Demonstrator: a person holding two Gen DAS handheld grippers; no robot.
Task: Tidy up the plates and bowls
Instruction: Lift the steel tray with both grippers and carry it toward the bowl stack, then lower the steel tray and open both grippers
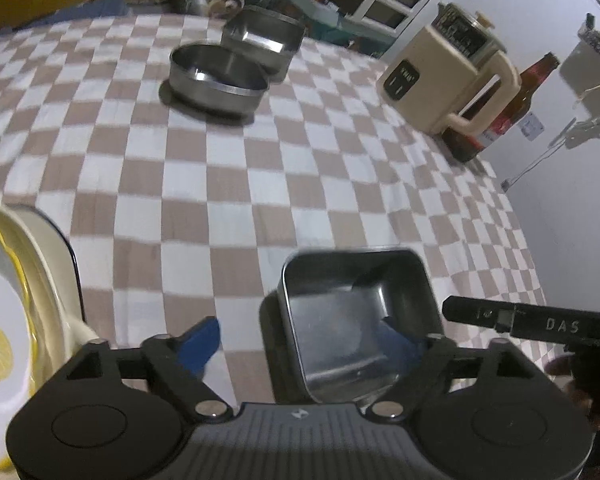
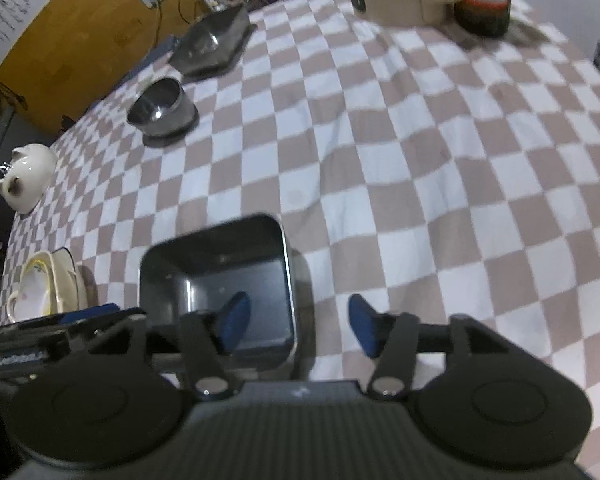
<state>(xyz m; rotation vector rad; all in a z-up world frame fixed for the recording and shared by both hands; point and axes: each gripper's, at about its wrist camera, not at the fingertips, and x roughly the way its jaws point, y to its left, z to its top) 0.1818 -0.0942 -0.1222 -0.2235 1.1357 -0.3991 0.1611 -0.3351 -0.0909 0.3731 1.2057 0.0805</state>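
Reaching: both my tongs converge on the square steel tray (image 1: 360,324) lying near me on the checkered tabletop (image 1: 300,200).
Left tongs (image 1: 300,340): spread wide; its right pad sits over the tray's inside, its left pad on the cloth outside, so the tray's left wall lies between them, not yet pinched.
Right tongs (image 2: 296,326): also spread; one blue pad hangs inside the tray, the other outside its right wall.
Step in hand: I judge this the start of a pickup, tray still flat on the cloth.
Next move: close one pair on a wall, lift level, and carry it toward matching steelware.
Steelware: a round steel bowl (image 1: 218,78) and a larger steel container (image 1: 264,40) stand touching, well apart at the far side.
Ceramics: stacked cream plates (image 1: 20,300) just beside my left tongs.
In the way: nothing between; the beige kettle (image 1: 448,76) and brown bottle (image 1: 512,108) stand off to the right edge.
Also: a white ceramic pot (image 2: 28,176) at the far left.
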